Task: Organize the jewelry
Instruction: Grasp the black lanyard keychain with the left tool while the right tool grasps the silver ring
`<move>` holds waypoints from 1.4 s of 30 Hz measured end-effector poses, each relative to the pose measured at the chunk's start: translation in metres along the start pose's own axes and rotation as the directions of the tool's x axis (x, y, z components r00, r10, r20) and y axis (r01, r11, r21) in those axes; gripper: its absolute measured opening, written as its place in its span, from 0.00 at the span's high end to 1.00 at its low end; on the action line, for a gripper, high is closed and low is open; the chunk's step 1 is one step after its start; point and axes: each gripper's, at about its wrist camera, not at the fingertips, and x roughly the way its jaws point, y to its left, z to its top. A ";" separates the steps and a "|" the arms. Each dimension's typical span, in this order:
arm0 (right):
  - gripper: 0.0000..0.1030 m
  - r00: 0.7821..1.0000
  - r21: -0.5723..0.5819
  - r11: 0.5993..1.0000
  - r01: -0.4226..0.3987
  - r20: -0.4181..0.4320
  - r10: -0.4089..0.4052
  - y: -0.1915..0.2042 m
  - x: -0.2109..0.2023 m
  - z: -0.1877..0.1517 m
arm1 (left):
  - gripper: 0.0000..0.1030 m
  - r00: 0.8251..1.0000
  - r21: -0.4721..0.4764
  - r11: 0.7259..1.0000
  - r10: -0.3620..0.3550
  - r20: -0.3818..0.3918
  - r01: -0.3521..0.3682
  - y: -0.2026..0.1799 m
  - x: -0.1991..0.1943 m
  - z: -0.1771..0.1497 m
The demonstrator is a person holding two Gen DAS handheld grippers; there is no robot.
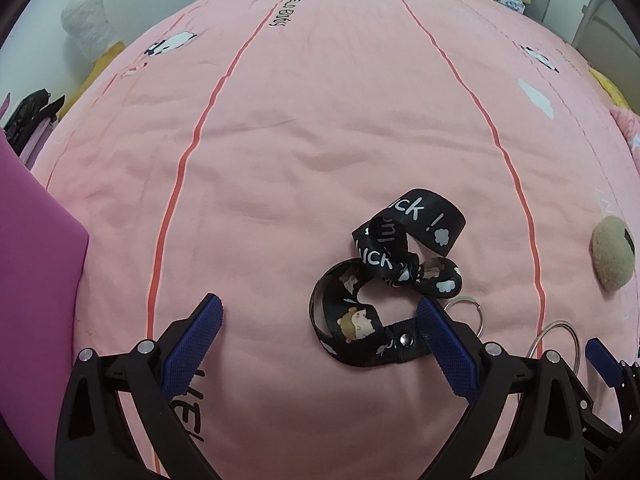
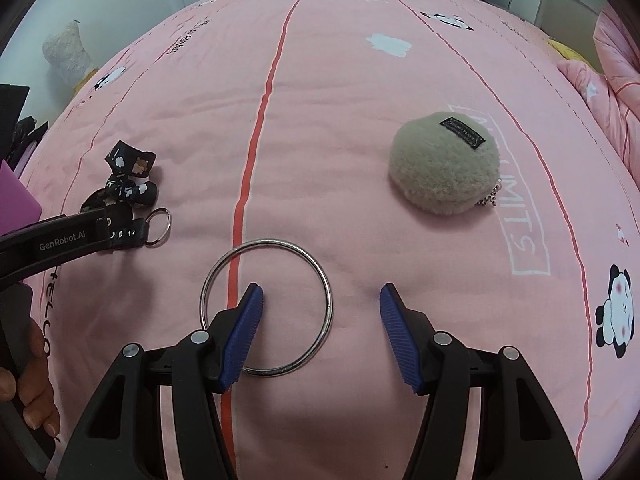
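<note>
Tongs first: your right tongs (image 2: 321, 298) stand wide and hold nothing. The silver ring (image 2: 266, 308) lies flat on the pink bed cover (image 2: 340, 180) low in the frame, with your left blue pad (image 2: 244, 336) inside it. Your left tongs (image 1: 320, 312) are wide too, and the black strap (image 1: 384, 280) lies bunched by the right pad. It has little animals, white clouds and "uck!" on it. A fuzzy tan pouch (image 2: 444, 168) sits at upper right, beside "LIMITS". Your left tool reads "GenRobot.AI".
</note>
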 end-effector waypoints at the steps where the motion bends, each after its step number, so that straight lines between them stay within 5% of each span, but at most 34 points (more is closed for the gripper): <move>1: 0.43 1.000 -0.011 1.000 0.013 -0.002 -0.013 0.002 0.002 0.000 | 0.07 1.000 0.003 1.000 0.002 0.000 -0.002 -0.001 0.002 0.000; 11: 0.44 0.995 -0.091 0.992 0.089 0.053 -0.085 0.015 0.007 -0.010 | 0.05 1.000 -0.005 1.000 0.026 0.014 -0.026 -0.005 0.020 0.004; 13: 0.51 0.996 -0.095 0.992 0.080 0.054 -0.075 0.015 0.006 -0.009 | 0.07 1.000 -0.003 1.000 0.021 0.015 -0.021 -0.005 0.019 0.003; 15: 0.69 0.996 -0.109 0.991 0.077 0.061 -0.070 0.017 0.003 -0.009 | 0.13 1.000 0.001 1.000 0.010 0.015 -0.010 -0.005 0.016 0.002; 17: 0.95 0.995 -0.122 0.990 0.076 0.066 -0.069 0.020 0.000 -0.010 | 0.37 1.000 0.016 1.000 0.007 0.022 -0.008 -0.009 0.009 0.000; 18: 0.95 0.996 -0.123 0.990 0.066 0.064 -0.059 0.020 0.000 -0.010 | 0.44 1.000 0.024 1.000 0.008 0.026 -0.008 -0.011 0.006 -0.001; 20: 0.95 0.997 -0.101 0.994 0.041 0.069 -0.034 0.016 -0.003 -0.010 | 0.78 1.000 0.039 0.999 0.010 0.029 -0.011 -0.014 0.001 -0.003; 23: 0.96 0.997 -0.062 0.998 -0.002 0.080 0.007 0.008 -0.010 -0.010 | 0.94 0.999 0.030 1.000 -0.011 0.032 0.010 -0.011 -0.006 -0.006; 42: 0.96 0.978 -0.006 0.995 -0.097 0.186 0.096 -0.010 -0.073 -0.031 | 0.96 0.985 -0.042 0.991 -0.123 0.123 0.129 0.024 -0.092 -0.043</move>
